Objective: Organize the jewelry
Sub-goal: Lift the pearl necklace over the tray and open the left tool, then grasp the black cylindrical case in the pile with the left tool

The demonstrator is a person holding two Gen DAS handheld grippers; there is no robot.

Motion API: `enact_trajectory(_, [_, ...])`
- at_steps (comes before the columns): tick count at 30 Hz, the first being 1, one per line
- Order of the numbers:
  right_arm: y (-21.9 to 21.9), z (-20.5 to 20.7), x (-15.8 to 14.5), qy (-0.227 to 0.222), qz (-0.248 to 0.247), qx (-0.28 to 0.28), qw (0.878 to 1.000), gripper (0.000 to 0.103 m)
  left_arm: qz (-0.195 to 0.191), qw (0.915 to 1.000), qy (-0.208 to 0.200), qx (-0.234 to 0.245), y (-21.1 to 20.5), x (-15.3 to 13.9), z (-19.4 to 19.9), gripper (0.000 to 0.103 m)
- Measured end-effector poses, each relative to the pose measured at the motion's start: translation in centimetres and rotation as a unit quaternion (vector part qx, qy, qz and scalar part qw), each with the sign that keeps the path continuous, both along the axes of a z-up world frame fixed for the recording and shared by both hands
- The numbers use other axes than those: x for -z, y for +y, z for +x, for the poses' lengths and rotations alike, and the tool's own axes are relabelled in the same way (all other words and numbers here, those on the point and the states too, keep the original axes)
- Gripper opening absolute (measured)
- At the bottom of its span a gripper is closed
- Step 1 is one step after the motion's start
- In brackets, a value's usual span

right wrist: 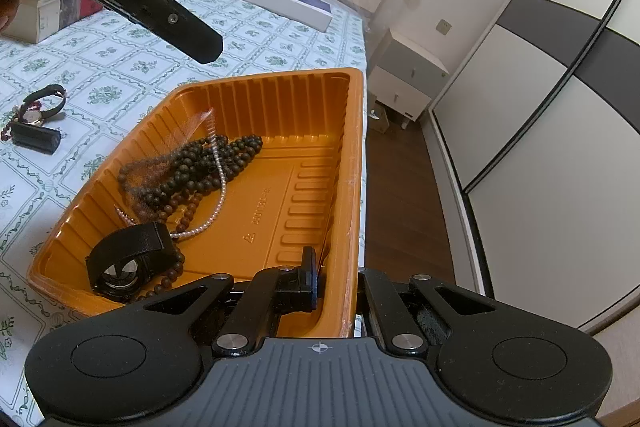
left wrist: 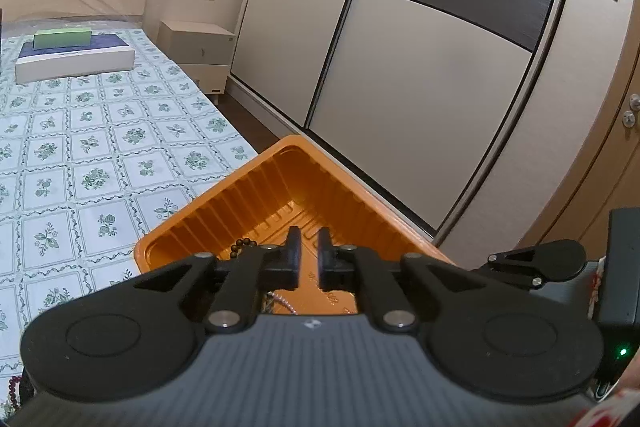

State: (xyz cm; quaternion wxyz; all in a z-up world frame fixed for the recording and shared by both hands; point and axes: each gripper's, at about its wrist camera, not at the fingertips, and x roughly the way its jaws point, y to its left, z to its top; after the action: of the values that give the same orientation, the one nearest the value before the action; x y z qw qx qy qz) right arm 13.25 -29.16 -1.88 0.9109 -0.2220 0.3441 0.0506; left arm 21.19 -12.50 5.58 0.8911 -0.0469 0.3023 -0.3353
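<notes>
Orange tray [right wrist: 352,131] sits at the bed's edge on a floral sheet [right wrist: 120,67]. Inside lie dark beads [right wrist: 192,167], a pearl strand [right wrist: 218,187] and a black watch [right wrist: 124,263]. Right gripper [right wrist: 336,279] is clamped on the tray's near wall. Left gripper [left wrist: 309,247] hangs over the tray, jaws slightly parted, nothing between them. More watches [right wrist: 40,111] lie on the sheet, well apart from the tray.

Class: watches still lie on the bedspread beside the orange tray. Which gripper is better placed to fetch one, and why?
Left. The left gripper hangs free with nothing between its jaws, nearer the watches. The right gripper is clamped on the tray's rim.
</notes>
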Motion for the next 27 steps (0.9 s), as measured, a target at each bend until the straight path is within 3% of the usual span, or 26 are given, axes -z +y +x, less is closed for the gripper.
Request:
enact_trajectory(1, [-0.1, 0.0, 0.0, 0.000, 0.000, 0.000, 1.000, 0.004, 0.000, 1.0000, 0.002, 0.002, 0.1, -0.1, 0.0, 0.018])
enact_trajectory(5, [0.0, 0.0, -0.1, 0.000, 0.000, 0.000, 1.000, 0.004, 0.001, 0.9999, -0.003, -0.014, 1.4, -0.3, -0.4, 0.019])
enact_trajectory(11, [0.0, 0.0, -0.2, 0.000, 0.000, 0.000, 1.000, 0.004, 0.015, 0.9963, -0.013, -0.084, 6.9, 0.0, -1.8, 0.026])
enact_trajectory(18, [0.0, 0.0, -0.2, 0.000, 0.000, 0.000, 1.000, 0.004, 0.069, 0.9760, -0.017, -0.206, 15.1, 2.5, -4.6, 0.029])
enact_trajectory(24, [-0.1, -0.2, -0.2, 0.002, -0.002, 0.000, 1.000, 0.004, 0.121, 0.9573, -0.002, -0.262, 20.0, 6.0, -7.1, 0.034])
enact_trajectory(27, [-0.1, -0.2, -0.2, 0.001, -0.003, 0.000, 1.000, 0.004, 0.134, 0.9525, 0.008, -0.273, 21.1, 7.7, -7.9, 0.035])
